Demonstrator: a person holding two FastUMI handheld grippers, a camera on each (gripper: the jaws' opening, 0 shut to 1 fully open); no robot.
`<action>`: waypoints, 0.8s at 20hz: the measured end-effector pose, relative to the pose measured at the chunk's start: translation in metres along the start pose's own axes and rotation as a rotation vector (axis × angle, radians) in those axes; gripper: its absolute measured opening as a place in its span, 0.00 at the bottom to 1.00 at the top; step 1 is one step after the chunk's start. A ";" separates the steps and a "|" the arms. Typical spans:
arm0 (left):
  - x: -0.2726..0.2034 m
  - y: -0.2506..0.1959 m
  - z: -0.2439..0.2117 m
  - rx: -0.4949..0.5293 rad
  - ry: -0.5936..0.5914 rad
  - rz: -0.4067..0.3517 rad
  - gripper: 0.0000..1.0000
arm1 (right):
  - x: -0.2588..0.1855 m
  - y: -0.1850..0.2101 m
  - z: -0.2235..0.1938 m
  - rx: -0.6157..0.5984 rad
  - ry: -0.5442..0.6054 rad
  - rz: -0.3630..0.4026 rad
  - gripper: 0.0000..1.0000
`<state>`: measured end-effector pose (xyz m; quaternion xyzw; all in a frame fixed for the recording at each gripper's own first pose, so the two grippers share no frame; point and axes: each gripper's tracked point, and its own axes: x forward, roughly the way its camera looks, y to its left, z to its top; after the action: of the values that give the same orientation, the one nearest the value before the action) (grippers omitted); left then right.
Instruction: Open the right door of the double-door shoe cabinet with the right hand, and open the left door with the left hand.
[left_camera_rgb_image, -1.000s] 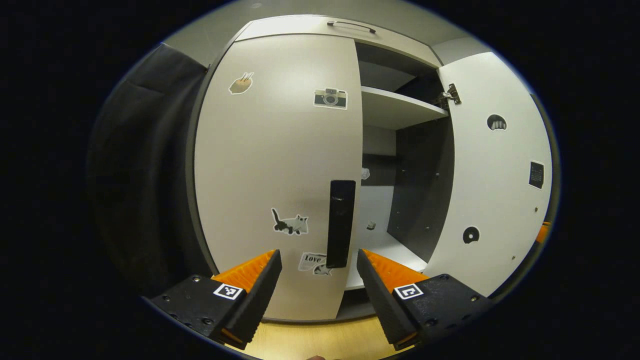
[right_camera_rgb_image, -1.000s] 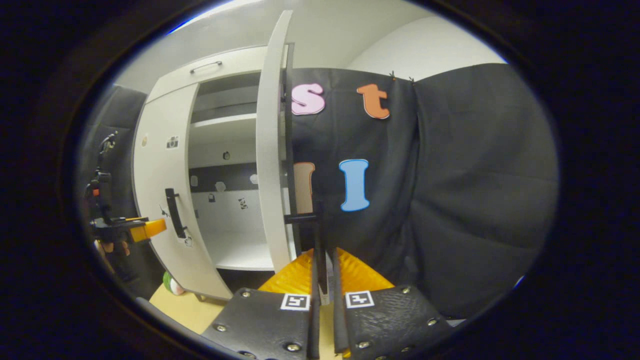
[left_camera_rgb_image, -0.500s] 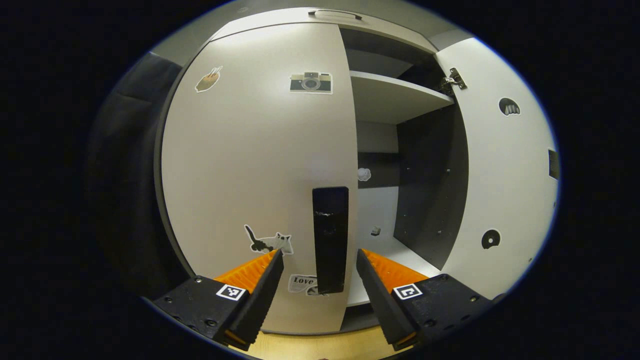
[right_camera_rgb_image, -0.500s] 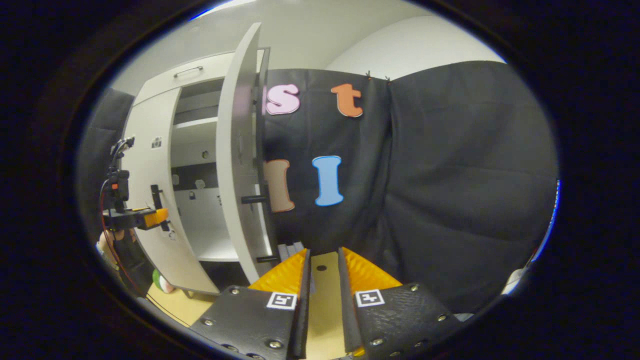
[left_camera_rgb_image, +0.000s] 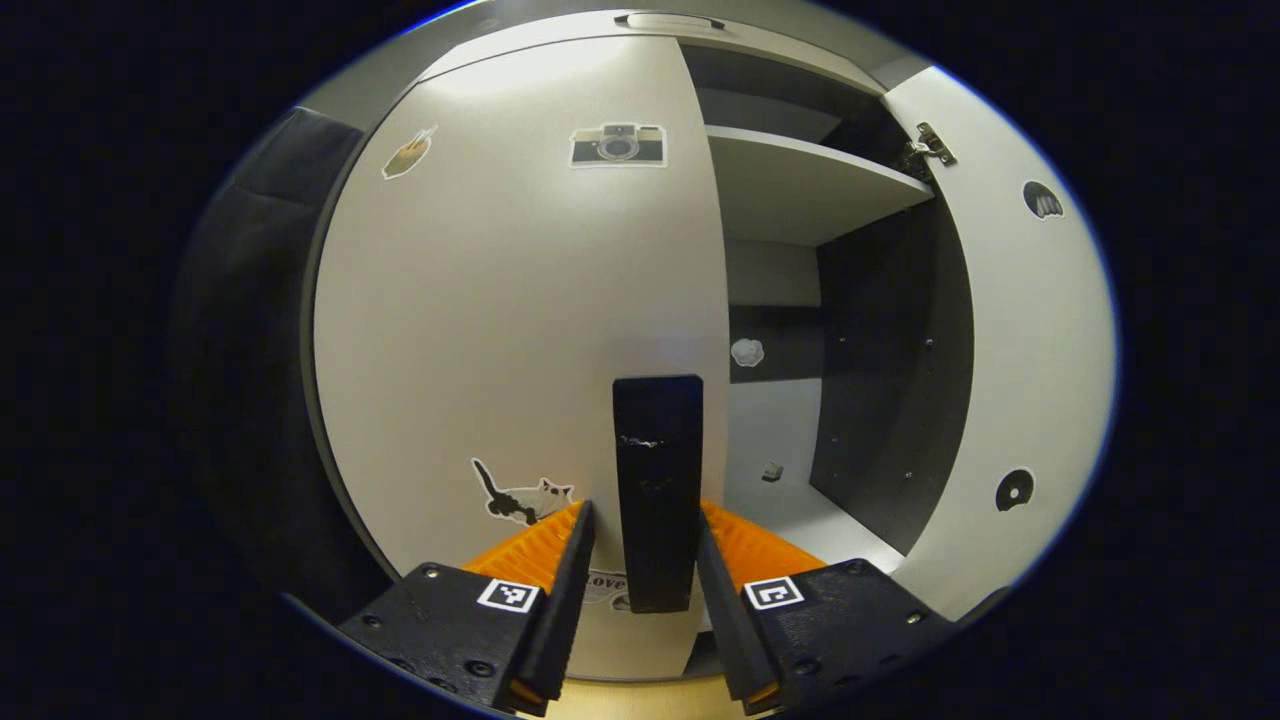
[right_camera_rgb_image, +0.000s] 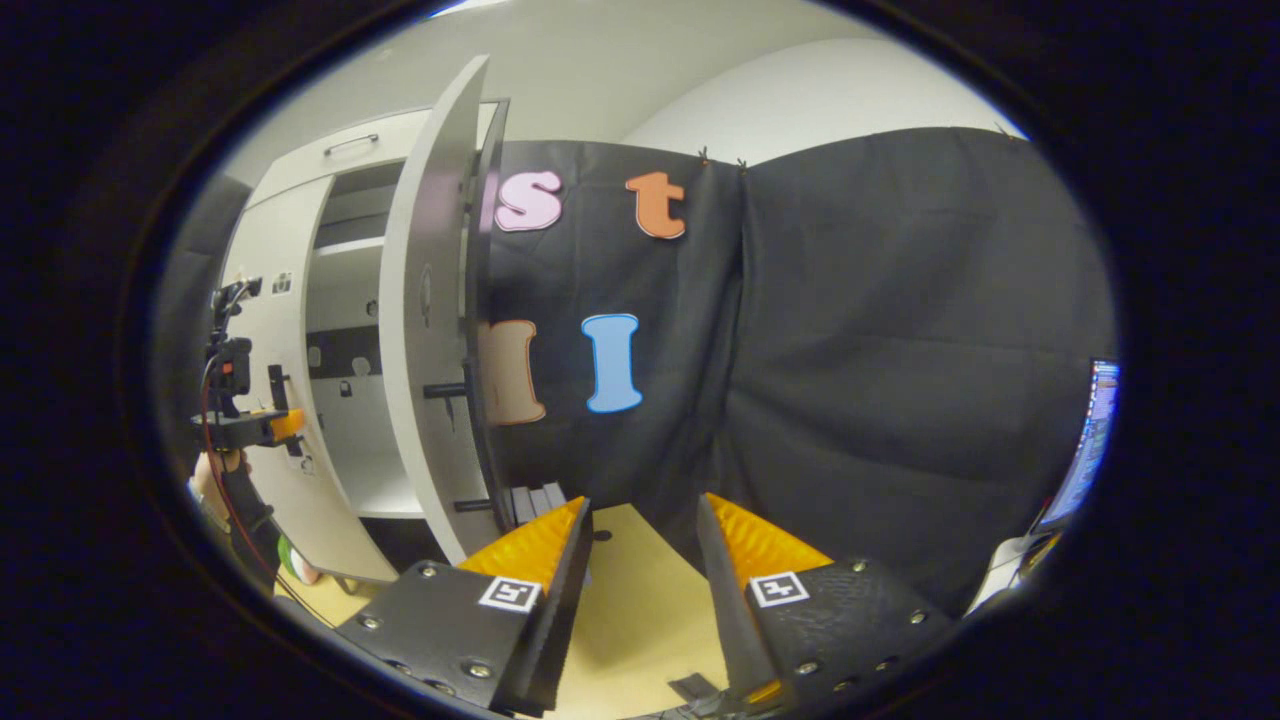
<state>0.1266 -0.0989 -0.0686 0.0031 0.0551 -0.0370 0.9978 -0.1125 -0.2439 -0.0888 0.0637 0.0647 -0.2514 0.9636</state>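
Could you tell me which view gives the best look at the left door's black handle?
The left gripper view: the handle stands large and head-on between the left gripper's jaws. The right gripper view shows it small, far off beside that gripper.

Right gripper (right_camera_rgb_image: 640, 560) with fingers apart, over bare wooden floor (right_camera_rgb_image: 640, 620). Right door (right_camera_rgb_image: 425, 330) swung wide, well apart from it. Farther left, left gripper (right_camera_rgb_image: 285, 425) at left door (right_camera_rgb_image: 265, 400) handle.

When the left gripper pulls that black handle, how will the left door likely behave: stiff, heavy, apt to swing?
The left door looks like a rigid flat panel, so it should not flex. It probably swings on side hinges, like the open right door. The handle between the left gripper fingers looks smooth, so perhaps slippery.
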 end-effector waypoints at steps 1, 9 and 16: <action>0.000 -0.002 0.000 -0.002 -0.002 -0.003 0.58 | 0.000 -0.001 0.000 0.000 0.002 -0.001 0.58; -0.001 -0.007 -0.001 -0.001 -0.013 -0.036 0.31 | 0.005 0.012 -0.005 0.024 0.021 0.039 0.69; -0.019 -0.007 -0.003 -0.006 -0.004 -0.071 0.26 | 0.005 0.021 -0.005 0.021 0.031 0.064 0.69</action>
<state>0.1072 -0.1041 -0.0693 -0.0017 0.0536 -0.0721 0.9960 -0.0985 -0.2270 -0.0925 0.0797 0.0749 -0.2201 0.9693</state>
